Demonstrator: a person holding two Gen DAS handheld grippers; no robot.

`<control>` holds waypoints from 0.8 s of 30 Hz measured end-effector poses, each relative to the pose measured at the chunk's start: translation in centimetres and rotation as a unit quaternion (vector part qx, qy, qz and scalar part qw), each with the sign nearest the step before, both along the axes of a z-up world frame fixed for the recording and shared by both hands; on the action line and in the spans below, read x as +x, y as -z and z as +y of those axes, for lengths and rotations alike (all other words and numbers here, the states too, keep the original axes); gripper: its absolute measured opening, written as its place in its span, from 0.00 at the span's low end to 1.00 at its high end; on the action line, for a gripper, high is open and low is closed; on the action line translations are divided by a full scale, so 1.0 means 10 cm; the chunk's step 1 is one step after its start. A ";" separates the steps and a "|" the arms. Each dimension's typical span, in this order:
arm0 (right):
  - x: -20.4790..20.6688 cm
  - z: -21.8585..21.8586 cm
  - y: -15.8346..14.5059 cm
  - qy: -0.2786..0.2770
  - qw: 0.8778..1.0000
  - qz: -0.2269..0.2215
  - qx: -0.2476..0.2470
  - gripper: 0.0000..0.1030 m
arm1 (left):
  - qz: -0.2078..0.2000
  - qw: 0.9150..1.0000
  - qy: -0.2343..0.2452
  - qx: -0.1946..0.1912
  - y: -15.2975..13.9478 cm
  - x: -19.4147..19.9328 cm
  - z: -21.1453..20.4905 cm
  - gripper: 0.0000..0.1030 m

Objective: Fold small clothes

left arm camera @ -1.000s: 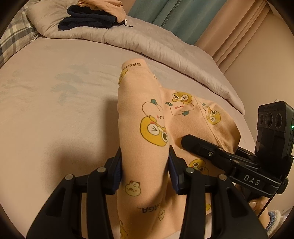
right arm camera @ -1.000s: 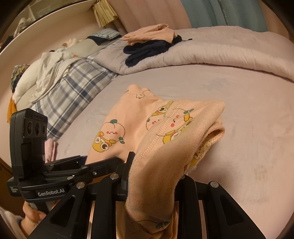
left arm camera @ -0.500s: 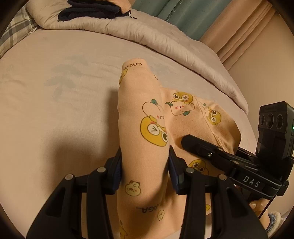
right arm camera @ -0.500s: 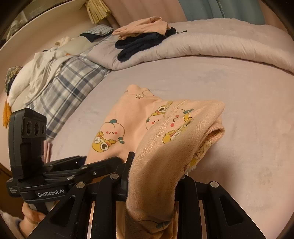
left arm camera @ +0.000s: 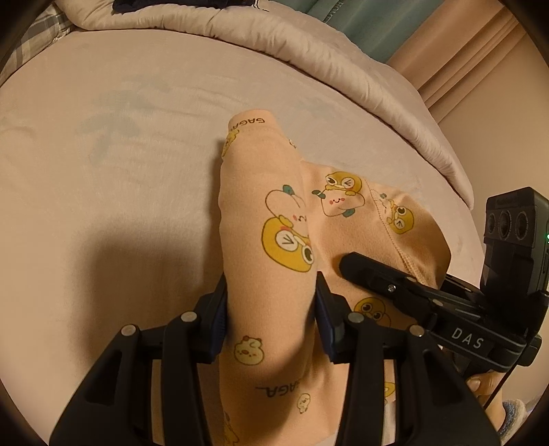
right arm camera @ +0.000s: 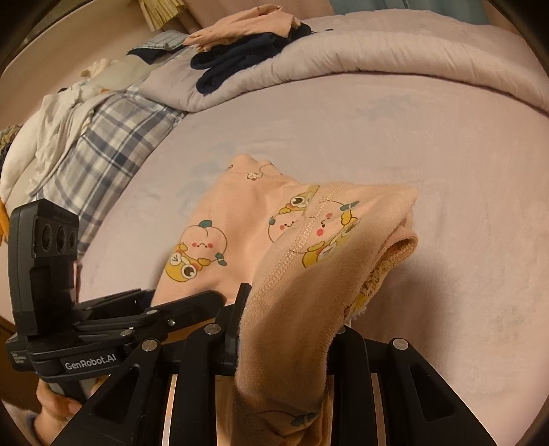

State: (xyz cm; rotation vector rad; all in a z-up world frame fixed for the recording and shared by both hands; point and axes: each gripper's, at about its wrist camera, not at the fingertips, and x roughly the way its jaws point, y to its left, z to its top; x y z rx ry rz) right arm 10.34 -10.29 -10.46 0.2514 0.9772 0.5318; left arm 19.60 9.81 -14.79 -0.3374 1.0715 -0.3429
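A small peach garment [left arm camera: 274, 212] printed with yellow cartoon figures drapes from both grippers down onto the pale bed sheet [left arm camera: 103, 171]. My left gripper [left arm camera: 271, 308] is shut on a bunched fold of it; the cloth fills the gap between the blue pads. In the right wrist view the same peach garment [right arm camera: 308, 240] hangs over my right gripper [right arm camera: 288, 329], which is shut on a thick fold near a stitched seam. Each gripper appears beside the other: the right gripper [left arm camera: 411, 291] at the right of the left view, the left gripper [right arm camera: 147, 315] at lower left of the right view.
A rolled quilt [right arm camera: 377, 58] runs along the far side of the bed, with dark blue clothes [right arm camera: 240, 58] and a peach piece [right arm camera: 247, 27] on it. A plaid blanket [right arm camera: 103, 137] and white cloth [right arm camera: 41, 137] lie at the left. Curtains [left arm camera: 377, 27] hang behind.
Both grippers have sunk a little toward the bed with the garment still in them; the quilt and the piled clothes have slid toward the top of both views.
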 end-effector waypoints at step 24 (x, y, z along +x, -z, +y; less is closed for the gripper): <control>0.05 -0.21 0.18 0.019 0.997 0.056 0.052 0.35 | 0.000 1.000 -0.004 0.014 0.06 -0.01 0.01 0.52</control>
